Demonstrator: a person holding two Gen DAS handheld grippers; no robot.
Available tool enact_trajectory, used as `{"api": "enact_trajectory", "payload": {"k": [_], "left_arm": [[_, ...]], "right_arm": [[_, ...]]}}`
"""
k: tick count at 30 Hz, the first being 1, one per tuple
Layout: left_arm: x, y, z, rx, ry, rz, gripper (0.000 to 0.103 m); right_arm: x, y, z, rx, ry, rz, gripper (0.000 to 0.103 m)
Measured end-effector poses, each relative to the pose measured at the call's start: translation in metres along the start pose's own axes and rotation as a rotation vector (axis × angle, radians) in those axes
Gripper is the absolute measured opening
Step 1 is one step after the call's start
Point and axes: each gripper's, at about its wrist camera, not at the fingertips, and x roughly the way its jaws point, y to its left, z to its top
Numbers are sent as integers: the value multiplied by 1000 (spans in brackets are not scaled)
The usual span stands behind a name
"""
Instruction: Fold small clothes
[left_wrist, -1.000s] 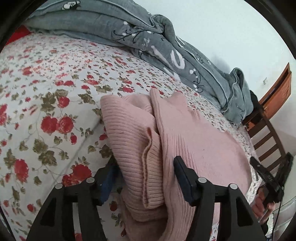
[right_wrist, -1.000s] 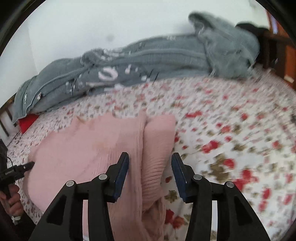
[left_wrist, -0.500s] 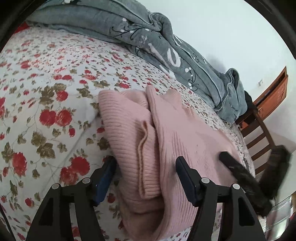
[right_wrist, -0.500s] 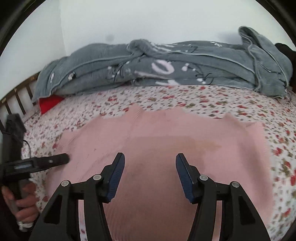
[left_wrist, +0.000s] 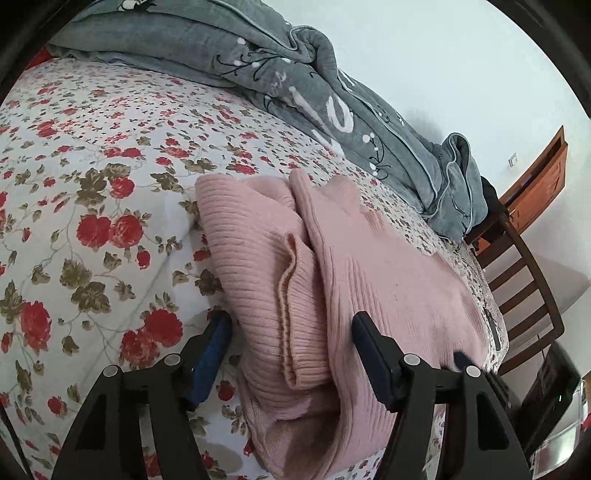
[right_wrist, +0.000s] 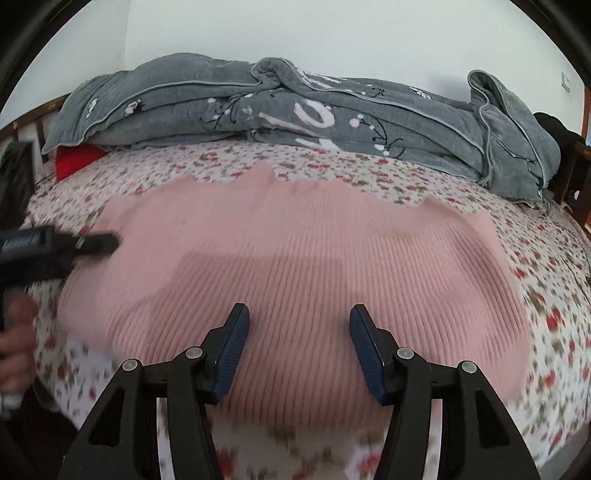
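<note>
Left wrist view: left tool (left_wrist: 291, 347) spread, jaws straddling the folded near end of the pink ribbed sweater (left_wrist: 332, 280) — fabric bulges up between them, pads not pressing on it as far as can be seen. Left pad sits just beside the sweater's left edge, over the floral bedsheet (left_wrist: 85, 221); right pad lies on/at the sweater's top layer. Sleeve cuff folded in along the middle, its rim running toward the tool. Sweater spreads away to the right, reaching close to the bed's right edge, w/ a wooden chair (left_wrist: 524, 280) just past it. Plenty of bare sheet to the left; grey quilt (left_wrist: 332, 99) bunched along the far side by the wall.

Right wrist view (blurred): right tool (right_wrist: 299, 332) spread, jaws over the sweater (right_wrist: 303, 258), near its front hem; nothing pinched, contact w/ fabric can't be told. Sweater lies flat & wide across the bedsheet (right_wrist: 554, 295), far edge short of the quilt (right_wrist: 295, 107). Left tool (right_wrist: 85, 243) at the sweater's left end, a hand (right_wrist: 16, 343) on its grip. Open sheet to the right and a strip in front — red cloth (right_wrist: 74, 158) tucked under the quilt's left end
</note>
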Motion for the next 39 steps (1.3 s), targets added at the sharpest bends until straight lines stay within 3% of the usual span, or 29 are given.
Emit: {"api": "enact_trajectory", "payload": {"k": [3, 8, 15, 20, 28, 32, 36, 39], "left_arm": [[-1, 1, 0, 6, 0, -9, 66], [-2, 1, -2, 15, 4, -13, 66], [1, -4, -3, 28, 3, 8, 67], [6, -7, 0, 22, -1, 18, 65], [6, -14, 11, -40, -9, 31, 28], [0, -24, 17, -48, -22, 46, 24], [-13, -44, 24, -49, -46, 46, 23], [-20, -70, 31, -30, -57, 48, 22]], "right_arm": [[-4, 1, -9, 2, 7, -4, 56], [-4, 2, 5, 13, -45, -19, 56], [30, -3, 30, 59, -49, -49, 56], [26, -1, 23, 59, -61, -62, 56], [-4, 0, -20, 35, -21, -35, 56], [-15, -1, -28, -8, -30, -10, 56], [-42, -33, -30, 74, -78, 94, 56], [-58, -62, -31, 115, -139, 81, 56]]}}
